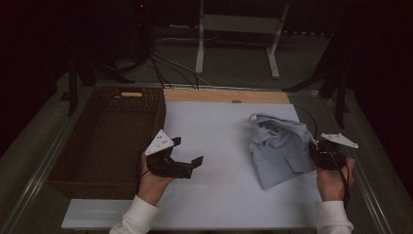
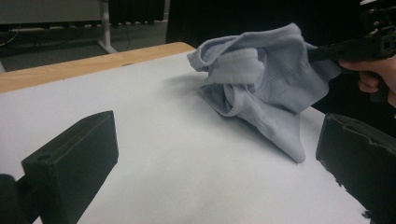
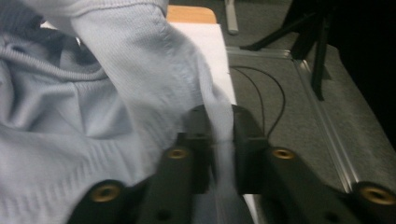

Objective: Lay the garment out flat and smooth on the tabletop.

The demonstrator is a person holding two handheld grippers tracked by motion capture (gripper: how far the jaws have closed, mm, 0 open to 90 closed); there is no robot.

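A crumpled pale grey-blue garment (image 1: 280, 146) lies on the right side of the white table top (image 1: 219, 146); the same garment (image 2: 261, 88) rises in a bunched heap in the left gripper view. My right gripper (image 1: 317, 148) is at its right edge, shut on a fold of the garment (image 3: 140, 93); the cloth is pinched between the two black jaws in the right gripper view (image 3: 223, 140). My left gripper (image 1: 187, 153) hovers at the table's left-middle, open, nothing between its jaws, well apart from the garment. Its black fingers (image 2: 74, 163) frame bare table.
A dark wicker basket (image 1: 104, 141) stands at the left of the table, beside my left hand. A strip of bare wood (image 1: 226, 96) runs along the far edge. Cables and white metal stand legs (image 1: 238, 39) lie on the floor beyond. Metal rails border the table sides.
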